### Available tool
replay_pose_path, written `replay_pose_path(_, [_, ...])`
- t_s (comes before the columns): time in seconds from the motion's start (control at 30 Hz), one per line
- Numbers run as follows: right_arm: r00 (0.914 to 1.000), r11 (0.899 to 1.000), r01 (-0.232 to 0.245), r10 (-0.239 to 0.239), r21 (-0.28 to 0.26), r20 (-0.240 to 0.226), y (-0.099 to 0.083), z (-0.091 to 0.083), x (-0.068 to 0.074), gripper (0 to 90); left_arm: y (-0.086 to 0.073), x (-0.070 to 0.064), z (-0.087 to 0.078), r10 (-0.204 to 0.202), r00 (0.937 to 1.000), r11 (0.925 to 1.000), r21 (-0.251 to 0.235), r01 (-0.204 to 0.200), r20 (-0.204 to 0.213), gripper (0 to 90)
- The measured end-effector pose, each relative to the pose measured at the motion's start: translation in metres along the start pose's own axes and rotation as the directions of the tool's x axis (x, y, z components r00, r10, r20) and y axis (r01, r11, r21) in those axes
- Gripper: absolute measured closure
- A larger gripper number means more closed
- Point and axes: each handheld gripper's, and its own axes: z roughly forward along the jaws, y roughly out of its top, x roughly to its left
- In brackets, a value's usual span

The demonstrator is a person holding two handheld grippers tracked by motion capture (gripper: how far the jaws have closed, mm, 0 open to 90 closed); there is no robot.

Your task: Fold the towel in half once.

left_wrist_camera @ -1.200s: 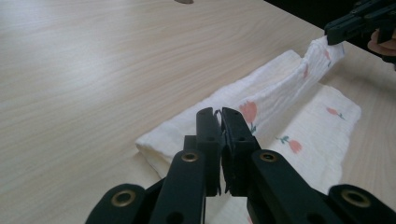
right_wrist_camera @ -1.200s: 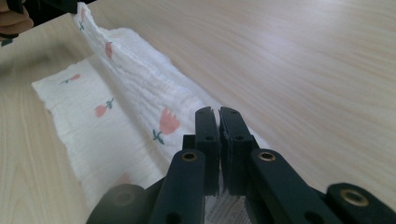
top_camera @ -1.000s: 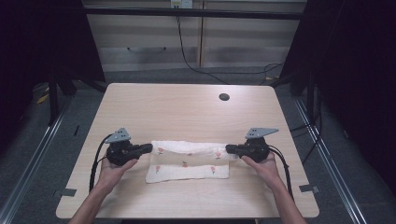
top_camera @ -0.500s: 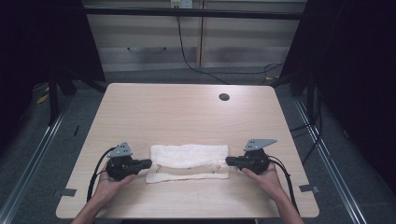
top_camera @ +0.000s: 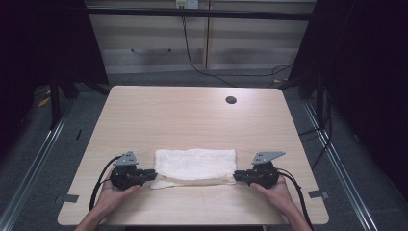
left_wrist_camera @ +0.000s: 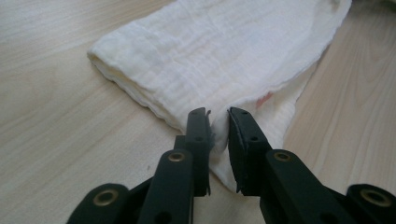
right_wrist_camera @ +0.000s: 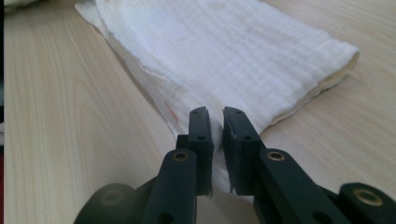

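While the folded cloth [top_camera: 195,166] lies flat, both grippers apparently pinch its near corners.

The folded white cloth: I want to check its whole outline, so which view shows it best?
The high view: the folded white cloth lies whole on the table, both ends visible. The left gripper view and the right gripper view each show one end, pinched between the jaws.

The table [top_camera: 192,115] is evenly lit from above; its surroundings are left dark, and close-up foregrounds are slightly blurred.
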Motion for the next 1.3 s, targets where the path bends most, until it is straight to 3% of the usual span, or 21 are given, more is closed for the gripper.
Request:
replay_pose_path(0.2, [1.0, 1.0, -0.007, 0.007, -0.005, 0.005, 0.0, -0.002, 0.003, 75.6, -0.001, -0.004, -0.009, -0.019, 0.9993, 0.9995, -0.024, 0.02, 0.031, 68.8])
replay_pose_path(0.27, [0.9999, 1.0, -0.009, 0.01, -0.006, 0.01, -0.001, -0.004, 0.005, 73.4, -0.003, -0.003, -0.012, -0.029, 0.9972, 0.9995, -0.013, 0.03, 0.068, 66.1])
replay_pose_path(0.43, [0.9996, 0.999, -0.026, 0.026, -0.029, 0.014, -0.002, -0.009, 0.008, 69.8, -0.002, 0.001, -0.018, -0.072, 0.9947, 0.9954, -0.057, 0.076, 0.073, 57.7])
replay_pose_path(0.53, [0.9995, 0.998, -0.024, 0.025, -0.059, 0.017, -0.001, -0.015, 0.009, 68.9, -0.002, 0.005, -0.017, -0.115, 0.9895, 0.9902, -0.07, 0.121, 0.088, 52.3])
replay_pose_path(0.67, [0.9988, 0.997, -0.032, 0.034, -0.072, 0.034, 0.001, -0.019, 0.007, 67.9, 0.001, 0.008, -0.016, -0.129, 0.9889, 0.9881, -0.075, 0.134, 0.073, 47.2])
replay_pose_path(0.87, [0.9951, 0.995, -0.038, 0.046, -0.088, 0.088, 0.016, -0.014, -0.011, 71.1, 0.012, 0.014, -0.01, -0.136, 0.9896, 0.9866, -0.085, 0.139, 0.048, 45.4])
replay_pose_path(1.0, [0.9929, 0.994, -0.046, 0.056, -0.098, 0.105, 0.028, -0.006, -0.025, 72.9, 0.024, 0.015, -0.01, -0.119, 0.9923, 0.9866, -0.108, 0.122, 0.031, 45.9])
replay_pose_path(1.07, [0.9921, 0.995, -0.039, 0.05, -0.095, 0.115, 0.034, -0.002, -0.03, 73.6, 0.031, 0.018, -0.01, -0.114, 0.9932, 0.9886, -0.097, 0.116, 0.025, 46.5])
replay_pose_path(1.3, [0.9882, 0.997, -0.033, 0.042, -0.063, 0.147, 0.056, 0.015, -0.053, 77.0, 0.05, 0.033, 0.003, -0.132, 0.9913, 0.983, -0.129, 0.131, 0.003, 54.8])
